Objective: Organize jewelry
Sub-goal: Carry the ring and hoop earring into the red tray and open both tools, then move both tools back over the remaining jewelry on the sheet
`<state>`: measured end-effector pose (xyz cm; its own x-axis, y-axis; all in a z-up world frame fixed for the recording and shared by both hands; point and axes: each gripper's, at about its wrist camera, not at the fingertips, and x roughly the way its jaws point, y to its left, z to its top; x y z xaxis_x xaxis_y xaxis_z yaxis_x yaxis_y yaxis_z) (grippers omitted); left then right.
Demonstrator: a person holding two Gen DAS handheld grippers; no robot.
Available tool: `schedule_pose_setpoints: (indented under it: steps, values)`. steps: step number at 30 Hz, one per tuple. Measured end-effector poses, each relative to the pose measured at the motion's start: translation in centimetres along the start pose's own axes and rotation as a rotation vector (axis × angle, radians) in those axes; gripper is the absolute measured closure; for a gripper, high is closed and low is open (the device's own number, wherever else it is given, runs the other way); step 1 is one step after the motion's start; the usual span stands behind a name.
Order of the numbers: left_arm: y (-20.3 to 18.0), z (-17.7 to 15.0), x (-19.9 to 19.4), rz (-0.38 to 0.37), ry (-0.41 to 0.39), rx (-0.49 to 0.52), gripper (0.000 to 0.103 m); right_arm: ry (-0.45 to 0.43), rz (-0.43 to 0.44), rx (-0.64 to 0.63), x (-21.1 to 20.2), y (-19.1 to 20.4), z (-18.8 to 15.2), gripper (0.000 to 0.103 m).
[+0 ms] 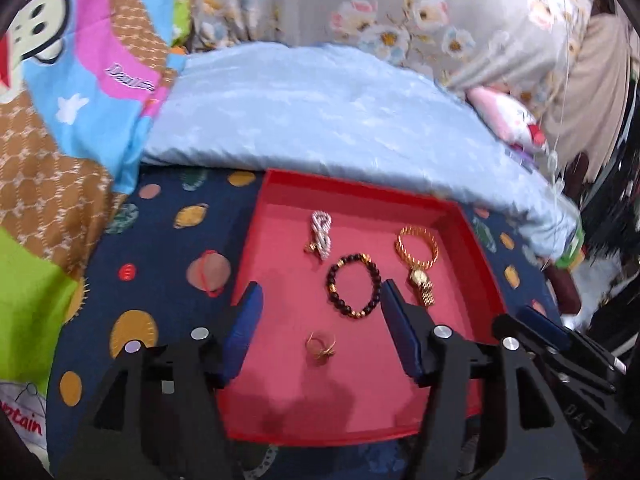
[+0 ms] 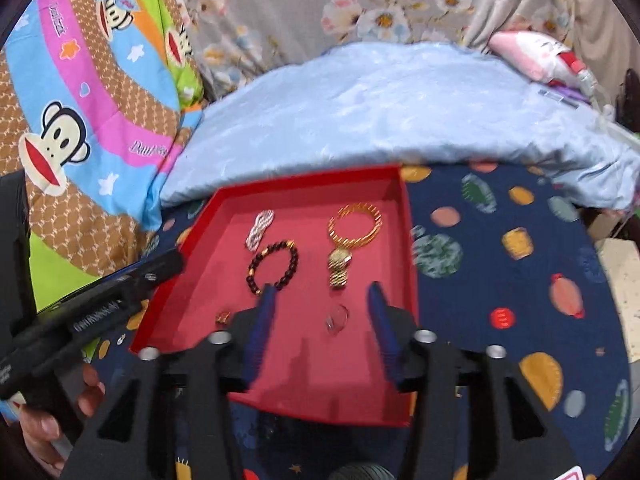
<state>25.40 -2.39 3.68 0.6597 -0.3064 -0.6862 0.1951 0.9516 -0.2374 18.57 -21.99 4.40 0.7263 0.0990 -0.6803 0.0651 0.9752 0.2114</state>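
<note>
1. Jewelry is seen laid out inside a shallow red tray (image 1: 256,240), which rests on a navy bedsheet (image 1: 168,248) printed with planets.
2. Nearest in the left wrist view, the left gripper (image 1: 321,322) is held over the near half of the tray, its blue-padded jaws spread wide and holding nothing.
3. A small gold ring (image 1: 320,347) is seen on the tray floor between those jaws, touched by neither.
4. In the right wrist view, the right gripper (image 2: 320,322) is likewise held over the tray, jaws wide apart and empty.
5. A clear, glassy ring (image 2: 337,319) is seen between the right jaws; its exact form cannot be told because of blur.
6. Just beyond the jaw tips, a dark beaded bracelet (image 1: 354,286) with a few gold beads is laid flat near the tray's middle.
7. To its right, a gold wristwatch (image 1: 418,260) is placed, its band forming a loop on the far side of the dial.
8. Further back and to the left, a white-and-silver twisted piece (image 1: 320,234) is set apart from the bracelet.
9. Behind the tray, a pale blue quilt (image 1: 320,120) is bunched on the bed.
10. A cartoon monkey blanket (image 2: 80,120) is seen at the left, and floral fabric (image 2: 360,8) at the far back.
</note>
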Motion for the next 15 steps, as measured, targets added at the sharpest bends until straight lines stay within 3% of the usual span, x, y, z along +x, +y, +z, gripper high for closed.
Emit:
schedule_pose_setpoints:
  steps: [6,15]
  values:
    - [1.3,-2.4,-5.6,0.029,-0.04,0.028,0.044,-0.004,-0.005,0.01,-5.3,-0.6,-3.2,0.047]
    - [1.6,-9.1,-10.8,0.047,0.019,0.05,0.042,0.057,-0.007,0.029,-10.2,-0.2,-10.0,0.047]
